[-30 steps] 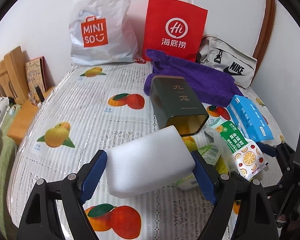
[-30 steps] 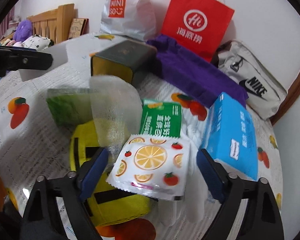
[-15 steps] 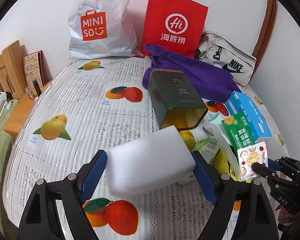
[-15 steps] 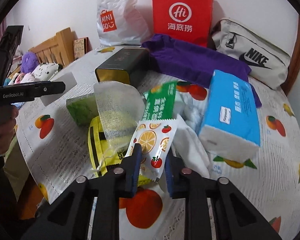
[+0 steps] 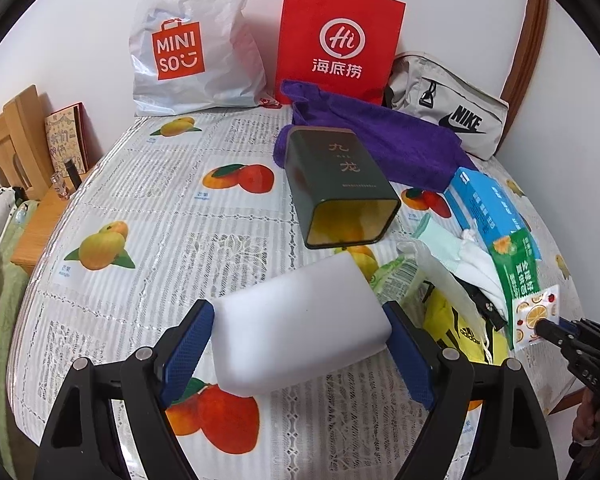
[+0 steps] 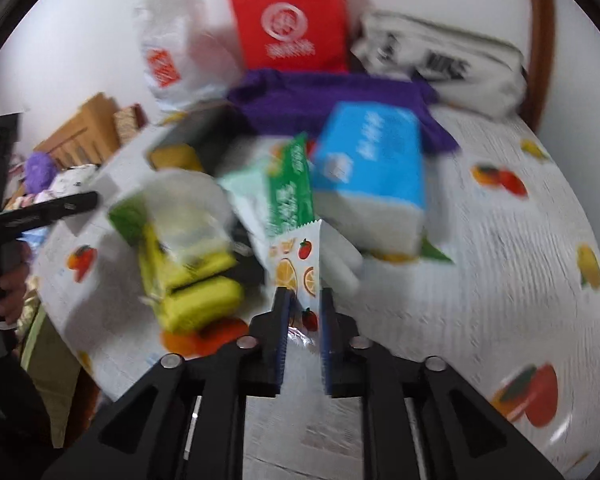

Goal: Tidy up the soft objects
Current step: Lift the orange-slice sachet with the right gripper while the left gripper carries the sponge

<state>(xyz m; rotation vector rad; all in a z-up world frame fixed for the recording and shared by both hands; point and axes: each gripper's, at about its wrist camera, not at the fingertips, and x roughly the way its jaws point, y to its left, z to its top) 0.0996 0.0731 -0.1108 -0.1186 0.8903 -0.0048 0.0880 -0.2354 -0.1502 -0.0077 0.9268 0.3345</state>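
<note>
Left gripper (image 5: 298,354) clamped on white sponge block (image 5: 300,324), held above fruit-print surface (image 5: 148,216). Right gripper (image 6: 303,320) pinching fruit-print packet (image 6: 298,268) upright between its pads; soft pile just ahead.

We note a matt white foam block (image 5: 300,324) beside a glossy dark metal tin (image 5: 338,184); behind the tin, fuzzy purple cloth (image 5: 384,140), a crinkled plastic bag (image 5: 192,40), a smooth red paper bag (image 5: 338,40); textured blue pads (image 5: 186,356).

The right wrist view is motion-blurred; the red bag's (image 6: 290,26) logo is unreadable. The white block (image 5: 300,322) hides part of the green pack (image 5: 396,278), seemingly.
</note>
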